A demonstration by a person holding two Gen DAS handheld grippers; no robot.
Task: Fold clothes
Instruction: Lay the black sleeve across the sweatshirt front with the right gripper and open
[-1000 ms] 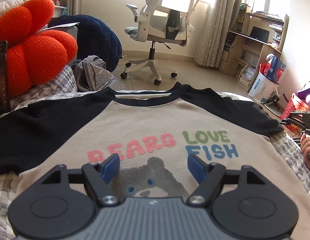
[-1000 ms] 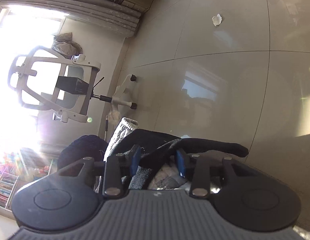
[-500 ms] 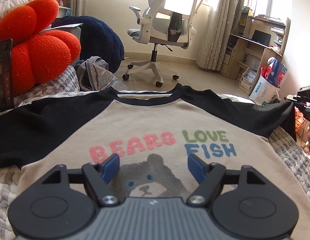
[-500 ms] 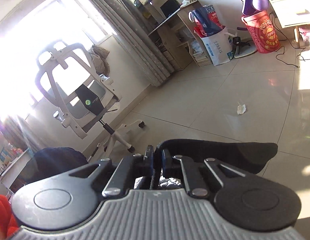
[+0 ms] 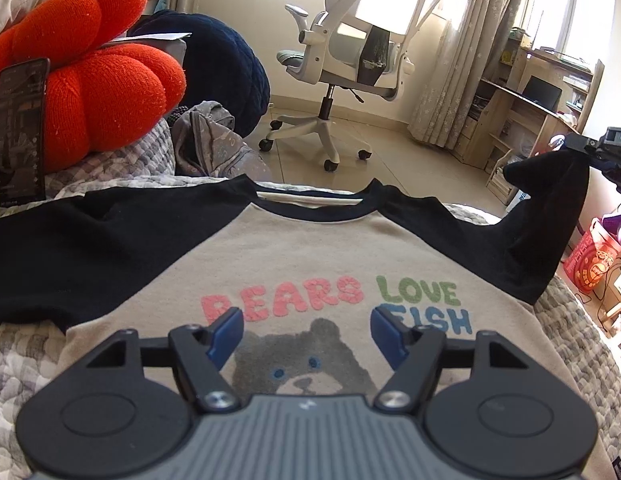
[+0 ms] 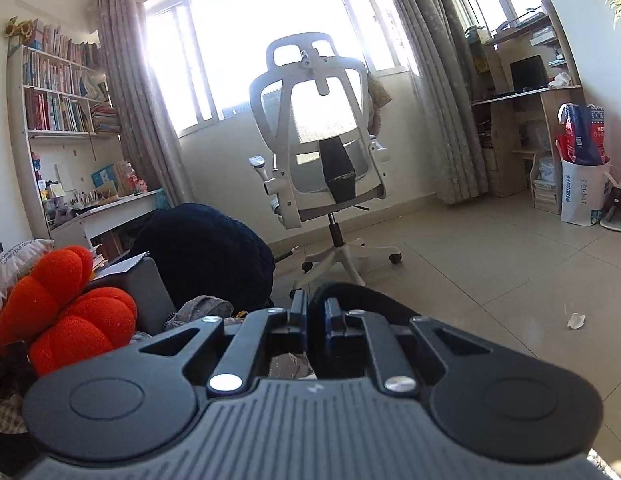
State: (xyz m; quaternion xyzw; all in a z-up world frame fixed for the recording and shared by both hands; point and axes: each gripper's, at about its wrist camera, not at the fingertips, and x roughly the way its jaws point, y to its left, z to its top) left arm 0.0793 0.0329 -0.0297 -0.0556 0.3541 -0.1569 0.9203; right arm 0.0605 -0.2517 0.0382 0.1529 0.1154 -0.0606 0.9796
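A beige shirt (image 5: 310, 256) with black sleeves, a bear print and the words BEARS LOVE FISH lies flat, front up, on the quilted bed cover (image 5: 14, 360). My left gripper (image 5: 306, 326) hovers over the bear print. Its jaws are closing, with no fabric pinched between the blue pads. The shirt's right sleeve (image 5: 542, 208) is pulled up off the bed at the right edge. My right gripper (image 6: 315, 312) is shut on the sleeve's cuff (image 6: 362, 300), which bulges out past its fingers. In the left wrist view that gripper (image 5: 590, 148) shows at the far right.
An orange knotted cushion (image 5: 90, 80) and an upright phone (image 5: 18, 132) stand at the left. A crumpled grey garment (image 5: 214, 144) and a navy beanbag (image 5: 226, 72) lie beyond the bed's far edge. A white office chair (image 5: 358, 60) stands on the tiled floor.
My right gripper shut on the right sleeve's cuff, rolled upright and lifted the sleeve off the bed. The left gripper barely moved and its jaws narrowed slightly.
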